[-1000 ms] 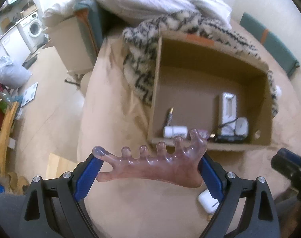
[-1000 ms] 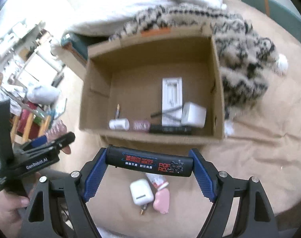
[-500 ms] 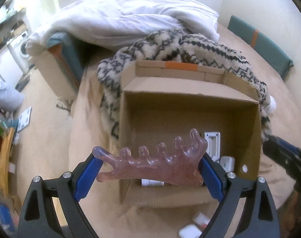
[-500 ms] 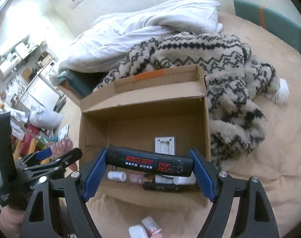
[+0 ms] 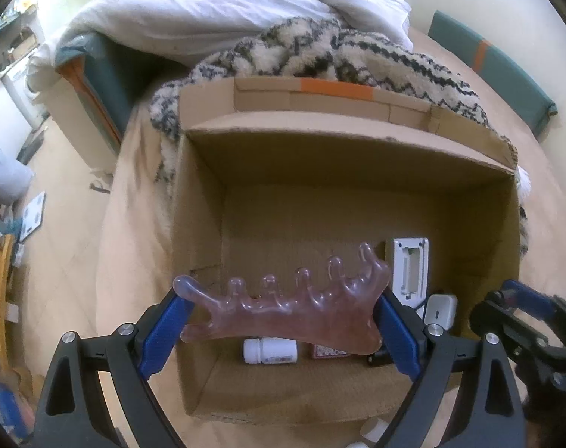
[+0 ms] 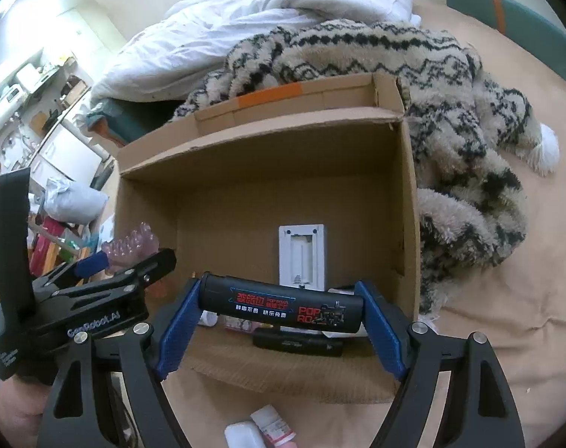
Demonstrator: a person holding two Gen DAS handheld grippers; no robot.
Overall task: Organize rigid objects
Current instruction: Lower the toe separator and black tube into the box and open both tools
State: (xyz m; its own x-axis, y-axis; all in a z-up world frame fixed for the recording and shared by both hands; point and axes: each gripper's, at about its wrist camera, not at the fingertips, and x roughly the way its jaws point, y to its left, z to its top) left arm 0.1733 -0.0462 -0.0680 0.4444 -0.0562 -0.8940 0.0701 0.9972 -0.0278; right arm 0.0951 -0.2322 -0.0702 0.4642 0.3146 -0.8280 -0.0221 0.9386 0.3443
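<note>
I am holding a pink comb-shaped massager (image 5: 283, 310) end to end between the blue pads of my left gripper (image 5: 283, 321), above the near part of an open cardboard box (image 5: 357, 171). My right gripper (image 6: 281, 317) is clamping a black cylinder (image 6: 281, 306) lengthwise over the same box, where a white bottle (image 5: 270, 351) and a white tray (image 6: 301, 257) are lying on the floor.

pale cream walls (image 6: 77, 11) all round. light wood-look floor (image 5: 59, 194) at left, with a washing machine (image 5: 6, 104) and cluttered white counters (image 6: 29, 86) further off (details too small to tell). tan bed sheet (image 6: 507, 317), heaped white duvet (image 5: 215, 3), teal headboard cushion (image 5: 495, 71) against the wall.
</note>
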